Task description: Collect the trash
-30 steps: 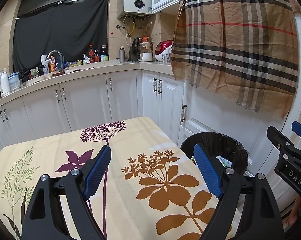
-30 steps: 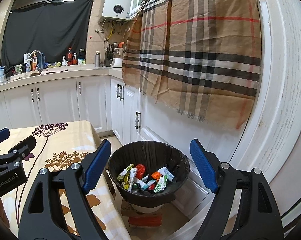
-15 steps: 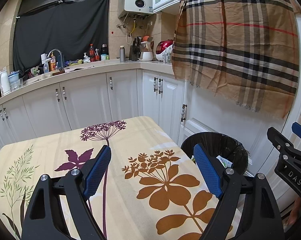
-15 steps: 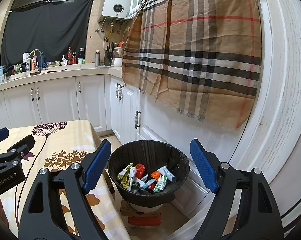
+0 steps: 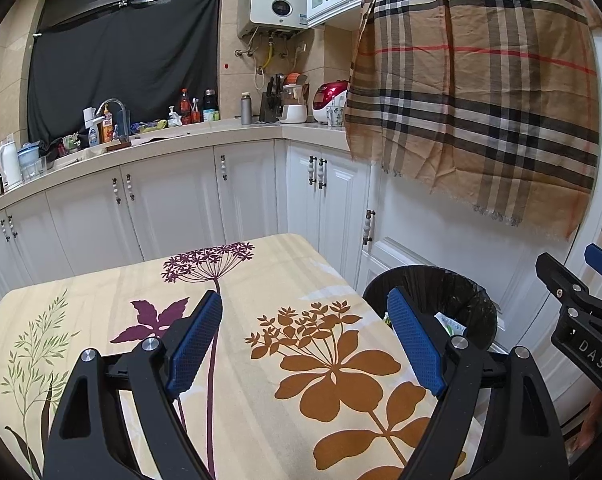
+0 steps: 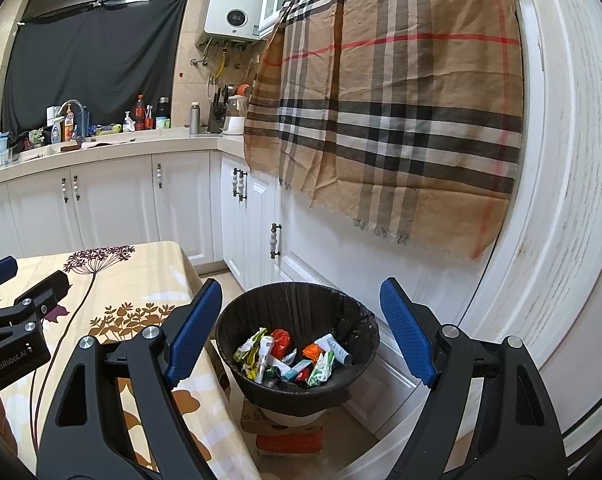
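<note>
A round bin with a black liner (image 6: 297,308) stands on the floor at the table's right end, also seen in the left wrist view as the bin (image 5: 441,288). Several crumpled wrappers and small tubes, the trash (image 6: 293,356), lie in its bottom. My right gripper (image 6: 301,332) hangs open above and in front of the bin, nothing between its blue pads. My left gripper (image 5: 305,336) is open over the flowered tablecloth (image 5: 321,360), holding nothing. Each gripper shows at the edge of the other's view: the right gripper (image 5: 581,320) and the left gripper (image 6: 17,320).
White cabinets (image 5: 181,204) run along the back and right. A plaid cloth (image 6: 401,112) hangs over the cabinet front behind the bin. The bin rests on a small box (image 6: 285,436) on the floor. The counter (image 5: 161,136) holds bottles, a tap and appliances.
</note>
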Tool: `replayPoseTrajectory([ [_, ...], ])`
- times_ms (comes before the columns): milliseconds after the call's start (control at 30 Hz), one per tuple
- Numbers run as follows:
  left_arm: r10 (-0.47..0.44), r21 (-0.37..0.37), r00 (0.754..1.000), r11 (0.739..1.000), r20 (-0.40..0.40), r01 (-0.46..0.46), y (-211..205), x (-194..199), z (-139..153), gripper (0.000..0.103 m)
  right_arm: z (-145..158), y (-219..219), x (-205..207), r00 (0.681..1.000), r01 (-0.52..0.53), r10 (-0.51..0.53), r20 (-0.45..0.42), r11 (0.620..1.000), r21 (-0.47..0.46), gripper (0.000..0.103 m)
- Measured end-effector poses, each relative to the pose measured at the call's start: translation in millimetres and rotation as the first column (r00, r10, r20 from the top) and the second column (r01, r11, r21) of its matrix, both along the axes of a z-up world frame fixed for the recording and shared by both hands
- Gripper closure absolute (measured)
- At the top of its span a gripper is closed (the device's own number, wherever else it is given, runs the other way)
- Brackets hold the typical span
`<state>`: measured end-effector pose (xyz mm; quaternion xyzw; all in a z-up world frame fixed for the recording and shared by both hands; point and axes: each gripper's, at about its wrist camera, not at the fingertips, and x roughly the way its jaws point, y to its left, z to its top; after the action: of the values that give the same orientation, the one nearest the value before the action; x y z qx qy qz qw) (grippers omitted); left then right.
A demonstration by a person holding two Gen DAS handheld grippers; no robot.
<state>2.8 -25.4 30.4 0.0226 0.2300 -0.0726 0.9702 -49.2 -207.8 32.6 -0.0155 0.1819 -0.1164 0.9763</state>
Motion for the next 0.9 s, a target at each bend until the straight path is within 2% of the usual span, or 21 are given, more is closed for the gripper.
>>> replayPoseTrajectory([
  [900, -0.013, -0.002, 1.0, 1.0, -0.019, 0.013, -2.1, 4.5, -2.4, 0.021, -0.7, -0.7, 5.3, 1.0, -0.002, 0.002, -0.008, 1.0, -0.002, 0.024],
])
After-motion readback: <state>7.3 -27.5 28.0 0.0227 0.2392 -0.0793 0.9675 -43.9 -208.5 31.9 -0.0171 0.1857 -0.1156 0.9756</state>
